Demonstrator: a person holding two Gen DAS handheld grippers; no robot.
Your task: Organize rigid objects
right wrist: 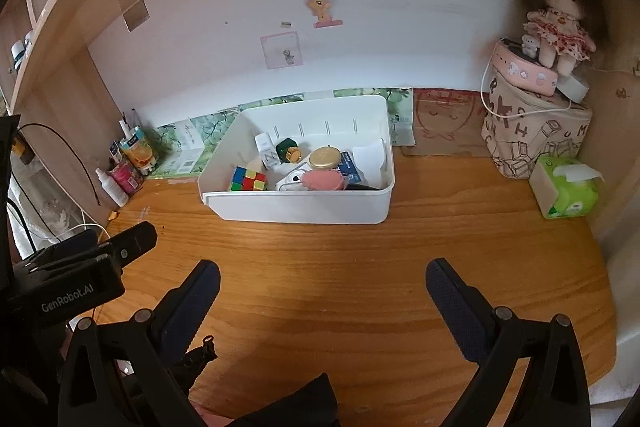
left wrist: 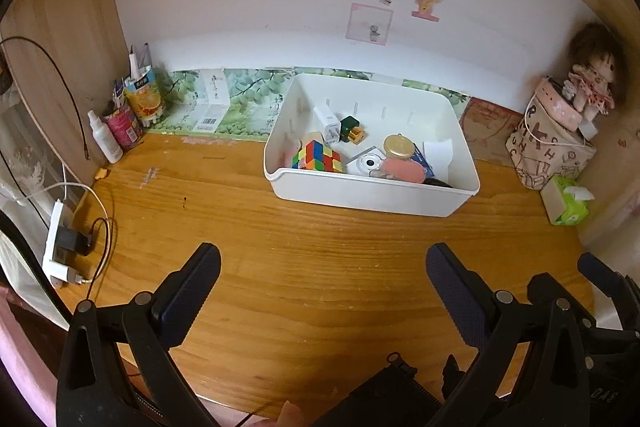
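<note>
Rigid objects lie gathered in the white bin (right wrist: 296,205), which stands on the worktop (right wrist: 360,287) near the back wall. Inside the bin: a colour cube (right wrist: 248,179) at its near-left corner, a white charger (right wrist: 265,147) and a green block with a gold cap (right wrist: 289,151) behind the cube, a gold-lidded jar (right wrist: 325,158) at the centre, a pink oval item (right wrist: 322,182) against the near wall, a white round-lens device (right wrist: 292,179) beside it, and white paper (right wrist: 370,157) at the right end.

Both tools hover in front of the bin, well apart from it. The left hand-held gripper (left wrist: 322,279) has its jaws spread wide with nothing between them; the right hand-held gripper (right wrist: 322,291) likewise.

Judgement: no loose object remains on the worktop in front of the bin, so sorting appears essentially complete. Keep both tools clear of the bin's near wall to avoid shifting it.
</note>
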